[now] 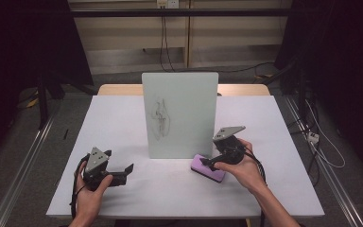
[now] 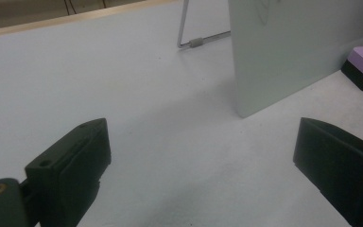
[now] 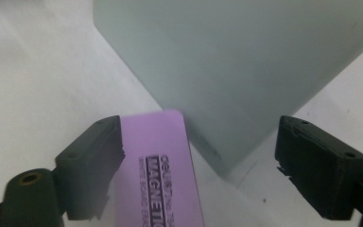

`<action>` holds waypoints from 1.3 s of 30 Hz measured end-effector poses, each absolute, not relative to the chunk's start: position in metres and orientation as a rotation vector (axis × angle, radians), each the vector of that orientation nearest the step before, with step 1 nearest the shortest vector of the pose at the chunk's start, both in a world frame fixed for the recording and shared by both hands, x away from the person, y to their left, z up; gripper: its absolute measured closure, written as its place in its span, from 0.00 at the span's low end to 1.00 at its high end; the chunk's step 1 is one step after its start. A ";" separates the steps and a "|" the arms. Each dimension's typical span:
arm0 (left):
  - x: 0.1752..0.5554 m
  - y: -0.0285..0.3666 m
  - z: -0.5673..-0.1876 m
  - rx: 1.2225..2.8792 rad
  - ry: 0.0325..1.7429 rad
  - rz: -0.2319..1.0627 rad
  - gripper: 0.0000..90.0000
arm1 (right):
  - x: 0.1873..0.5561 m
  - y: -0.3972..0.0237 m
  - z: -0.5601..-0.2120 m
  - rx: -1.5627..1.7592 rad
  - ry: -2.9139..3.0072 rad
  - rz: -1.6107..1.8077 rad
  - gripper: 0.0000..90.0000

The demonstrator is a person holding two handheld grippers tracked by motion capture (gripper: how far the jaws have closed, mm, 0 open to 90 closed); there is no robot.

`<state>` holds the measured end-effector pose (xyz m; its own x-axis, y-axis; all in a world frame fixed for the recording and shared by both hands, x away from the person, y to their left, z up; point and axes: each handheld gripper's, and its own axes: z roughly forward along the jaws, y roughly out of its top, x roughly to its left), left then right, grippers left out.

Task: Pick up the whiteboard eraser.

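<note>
We note a matte white tabletop (image 1: 123, 123) carrying an upright, rounded-corner rectangular whiteboard (image 1: 180, 113) near its centre, its smooth pale surface bearing faint dark scribbles (image 1: 160, 118). In the left gripper view a thin metal stand leg (image 2: 203, 40) props it from behind. A purple-topped eraser (image 1: 208, 168) with a black underside lies flat just beside the board's lower right corner, toward the near edge; its label reads "MAGNETIC" in the right gripper view. The right gripper (image 1: 207, 162) hovers over it, jaws spread wide, one jaw alongside the eraser's long edge, gripping nothing. The left gripper (image 1: 128, 168) sits toward the near left corner, jaws wide apart, empty, its blocky black pads (image 2: 80, 156) above bare tabletop.
</note>
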<state>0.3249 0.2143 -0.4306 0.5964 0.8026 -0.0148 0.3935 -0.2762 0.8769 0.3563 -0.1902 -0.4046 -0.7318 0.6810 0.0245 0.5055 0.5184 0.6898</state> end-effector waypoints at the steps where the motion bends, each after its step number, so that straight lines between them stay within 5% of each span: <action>1: 0.325 0.214 -0.431 1.891 0.963 0.551 0.05 | 0.355 -0.190 -0.405 0.997 2.526 1.011 0.19; 9: 0.325 0.215 -0.431 1.893 0.962 0.551 0.05 | 0.351 -0.185 -0.412 0.923 2.621 0.934 0.22; 24: 0.325 0.214 -0.431 1.906 0.947 0.549 0.05 | 0.344 -0.176 -0.422 0.818 2.720 0.795 0.45; 39: 0.325 0.214 -0.431 1.897 0.950 0.551 0.06 | 0.345 -0.175 -0.423 0.805 2.736 0.774 0.45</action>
<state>0.3250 0.2140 -0.4305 0.6028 0.7978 -0.0085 0.3895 -0.2850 0.8758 0.3449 -0.1749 -0.4228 -0.8356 0.5485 -0.0301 0.4514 0.7169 0.5312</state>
